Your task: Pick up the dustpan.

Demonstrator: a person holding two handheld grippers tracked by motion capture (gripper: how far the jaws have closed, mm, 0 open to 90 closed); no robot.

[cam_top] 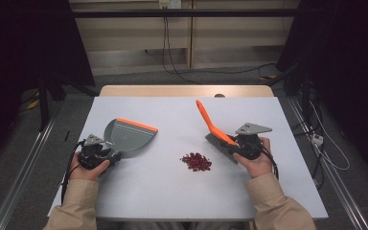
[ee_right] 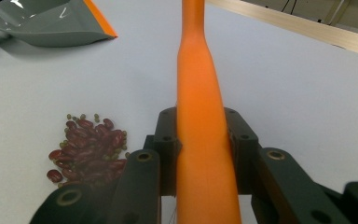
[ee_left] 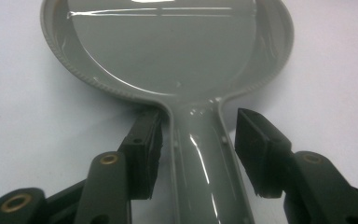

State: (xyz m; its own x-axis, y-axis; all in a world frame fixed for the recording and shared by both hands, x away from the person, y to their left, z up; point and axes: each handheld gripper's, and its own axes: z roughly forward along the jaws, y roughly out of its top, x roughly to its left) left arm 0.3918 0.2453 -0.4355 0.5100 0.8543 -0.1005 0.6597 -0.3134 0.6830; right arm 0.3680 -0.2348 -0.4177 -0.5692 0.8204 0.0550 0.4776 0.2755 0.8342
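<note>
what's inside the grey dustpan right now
Nothing: the dustpan pan shows bare, glossy grey plastic in the left gripper view. The pile of red beans lies on the table, apart from it.

1. The right gripper has its black jaws clamped on the orange brush handle.
2. Red beans lie heaped left of the jaws on the counter.
3. A grey dustpan sits far beyond the jaws, to the left.

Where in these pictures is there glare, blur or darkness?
Left gripper view: bright glare streaks on the dustpan and its handle; the near jaws look soft. Right gripper view: the brush handle is blurred close up, the beans sharper. High view: the table is evenly lit, its surroundings dark.
</note>
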